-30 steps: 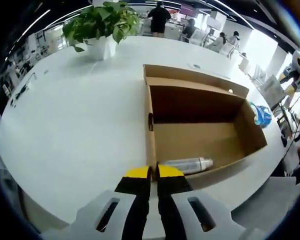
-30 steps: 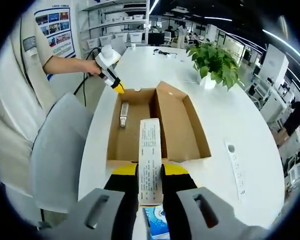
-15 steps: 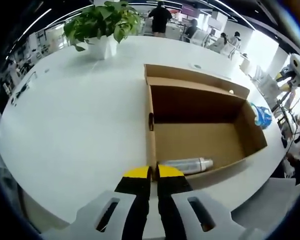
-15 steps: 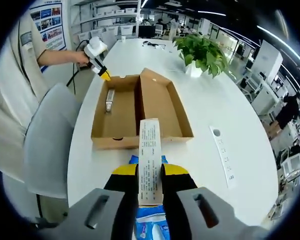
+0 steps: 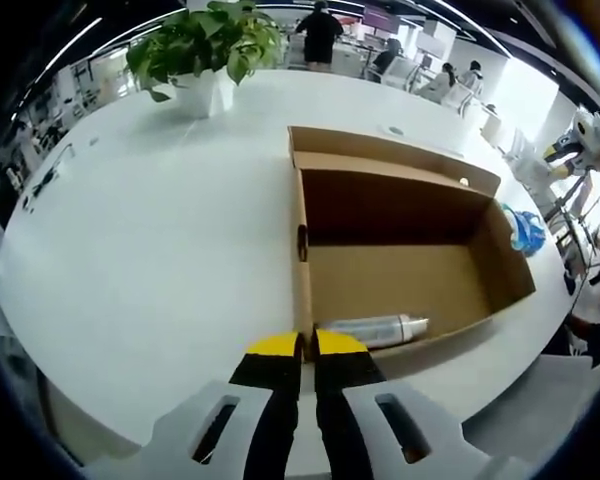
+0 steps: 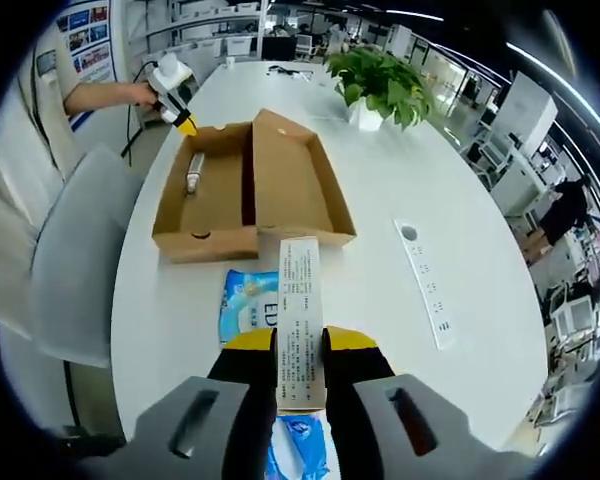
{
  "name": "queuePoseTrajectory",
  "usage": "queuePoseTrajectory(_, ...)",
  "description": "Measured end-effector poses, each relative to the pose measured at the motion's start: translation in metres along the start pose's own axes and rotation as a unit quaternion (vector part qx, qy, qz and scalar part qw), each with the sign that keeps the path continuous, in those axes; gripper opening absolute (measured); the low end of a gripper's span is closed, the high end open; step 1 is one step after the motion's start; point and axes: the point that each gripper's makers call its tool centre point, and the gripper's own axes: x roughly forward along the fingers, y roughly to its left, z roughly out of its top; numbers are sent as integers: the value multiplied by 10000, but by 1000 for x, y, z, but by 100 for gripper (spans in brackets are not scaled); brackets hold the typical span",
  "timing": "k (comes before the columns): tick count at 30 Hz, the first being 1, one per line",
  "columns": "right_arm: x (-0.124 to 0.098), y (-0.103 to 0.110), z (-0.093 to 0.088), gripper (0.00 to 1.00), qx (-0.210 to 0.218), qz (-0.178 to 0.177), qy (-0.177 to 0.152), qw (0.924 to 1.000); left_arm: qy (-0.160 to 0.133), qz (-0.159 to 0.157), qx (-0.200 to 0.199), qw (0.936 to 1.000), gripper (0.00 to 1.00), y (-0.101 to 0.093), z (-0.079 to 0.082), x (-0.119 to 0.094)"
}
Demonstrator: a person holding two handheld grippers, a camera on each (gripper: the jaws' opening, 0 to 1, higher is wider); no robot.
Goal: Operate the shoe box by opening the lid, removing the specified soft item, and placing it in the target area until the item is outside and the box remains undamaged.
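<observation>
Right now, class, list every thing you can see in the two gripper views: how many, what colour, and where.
Shoe box: one, brown cardboard, open on the white table.
Bottle: one, silvery, lying inside the box by its near wall.
Blue and white packet: one, on the table in front of the box, outside it.
Printed white carton: one, held upright between the right gripper's jaws.
Potted plant: one, green in a white pot, at the table's far side.
Socket strip: one, white, set in the table.
Chair: one, grey, beside the table.
Left gripper: yellow-tipped, shut, at the box's end.
Right gripper: yellow-tipped, shut on the carton.
</observation>
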Motion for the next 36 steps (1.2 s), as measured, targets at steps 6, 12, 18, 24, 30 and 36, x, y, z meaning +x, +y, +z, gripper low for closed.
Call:
queuePoseTrajectory(6,2,-14,-19,14,22,-34,122,9999,14,-9,-26,10000,0,0,0,0)
queuePoseTrajectory(12,5,-28,-34,14,34,-59,211,9998,34,-22,-37,10000,1,0,0,1)
queuePoseTrajectory(18,13,-41,-53,15,19,-80,368,9993,39,-30,-48,10000,1,1,1,2)
queuePoseTrajectory(24,22,-51,-72,15,14,-44,543,9985,49,-22,-47,10000,1,1,1,3)
queuePoseTrajectory(30,28,-53,-97,15,12,34,776,9970,54,5,-44,10000,1,1,2,3)
queuePoseTrajectory(36,30,-51,-115,15,24,100,935,9956,63,36,-37,10000,0,1,2,3)
